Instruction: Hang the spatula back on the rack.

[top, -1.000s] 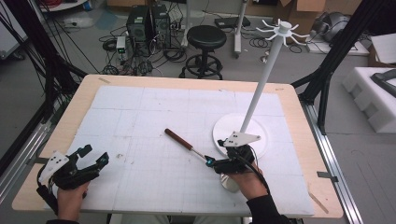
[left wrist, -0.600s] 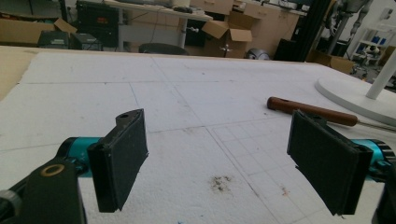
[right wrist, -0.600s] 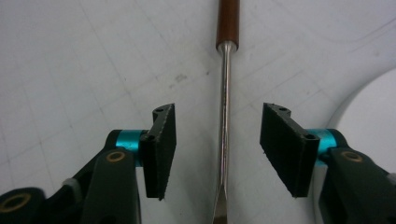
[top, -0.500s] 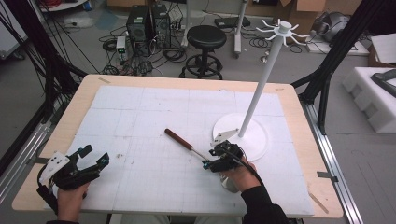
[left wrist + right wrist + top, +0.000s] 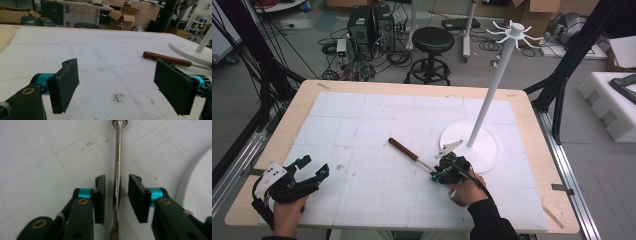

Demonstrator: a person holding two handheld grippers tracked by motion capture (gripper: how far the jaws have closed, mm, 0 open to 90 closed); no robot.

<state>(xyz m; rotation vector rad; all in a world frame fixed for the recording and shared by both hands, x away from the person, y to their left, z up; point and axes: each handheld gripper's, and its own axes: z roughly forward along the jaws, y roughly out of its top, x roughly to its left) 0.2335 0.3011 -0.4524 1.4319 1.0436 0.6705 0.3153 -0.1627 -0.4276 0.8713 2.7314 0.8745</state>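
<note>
We see the right tongs low over the white board on the bench, their jaws parted a little and set on either side of the thin metal shaft of a long tool that lies flat there. In the right gripper view the shaft runs straight up between the jaws with a small gap on each side, so we judge they straddle it without yet pinching; whether one pad already touches the metal is hard to tell at this angle. Taking it at the shaft, close to the person's side, would leave the brown wooden handle free, pointing away toward the far left.

Our left tongs rest near the front left corner of the bench, jaws spread wide and holding nothing, well apart from the tool. From there they seem parked, out of the other hand's way.

Just beside the right tongs stands a white stand with a round base and hooked arms at its top; the base edge is near and could crowd the right hand. The board between the two grippers is bare apart from smudges.
</note>
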